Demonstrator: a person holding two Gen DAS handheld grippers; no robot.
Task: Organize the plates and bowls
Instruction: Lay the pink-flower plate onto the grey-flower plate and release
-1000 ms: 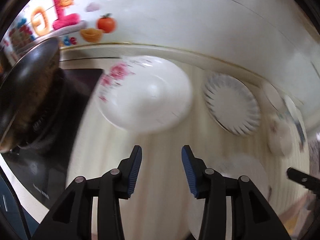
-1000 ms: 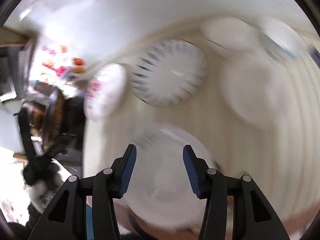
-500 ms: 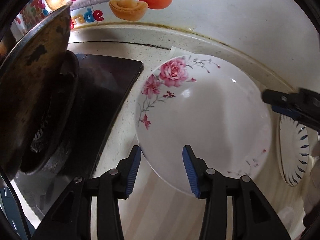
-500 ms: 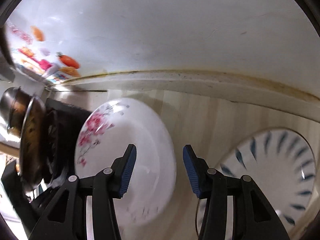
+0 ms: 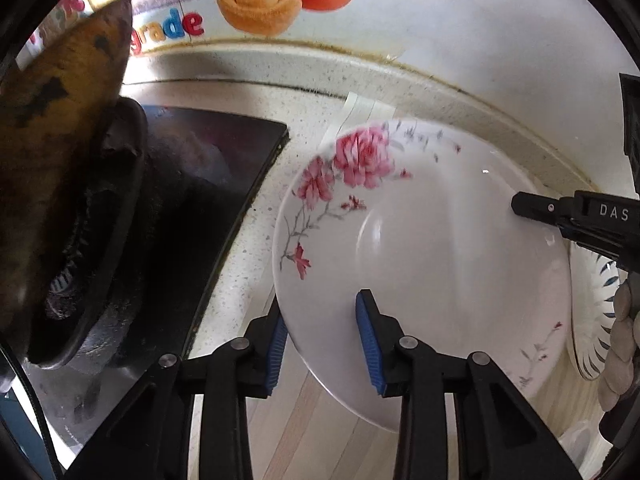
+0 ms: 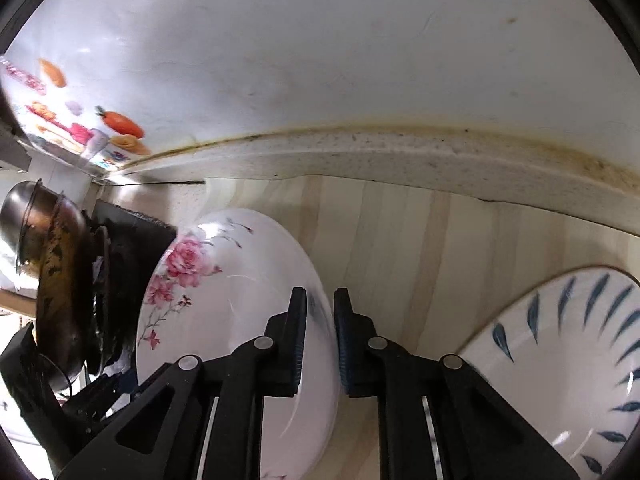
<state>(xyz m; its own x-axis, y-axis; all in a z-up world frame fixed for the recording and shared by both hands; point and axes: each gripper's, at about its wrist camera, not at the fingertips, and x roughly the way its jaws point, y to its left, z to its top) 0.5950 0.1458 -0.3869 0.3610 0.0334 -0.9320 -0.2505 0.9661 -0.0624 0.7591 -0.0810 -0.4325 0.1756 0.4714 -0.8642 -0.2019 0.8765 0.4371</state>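
Two grippers meet on one dish — a white plate with pink roses (image 5: pixel 420 248). The right gripper (image 6: pixel 320 336) has its blue-padded fingers (image 6: pixel 298 332) drawn close together with the plate's right rim between them, gripping it by that edge. The left gripper (image 5: pixel 320 340) straddles the near-left rim: one finger (image 5: pixel 276 344) lies outside and below the edge, the other above the plate's face, with the jaws set wide and the pads apart from the porcelain. In the left wrist view the right gripper's black tip (image 5: pixel 576 216) shows at the plate's far side.

Under the plate lies a pale wood-grain counter (image 6: pixel 400 232), backed by a speckled stone ledge (image 6: pixel 400 156) and a white wall. Left of the plate sits a black stove (image 5: pixel 192 184) with a worn, rust-coloured wok (image 5: pixel 56 128) on it. To the right, just beside the flowered plate, is a white dish with blue leaf strokes (image 6: pixel 568 360) — also on the counter.
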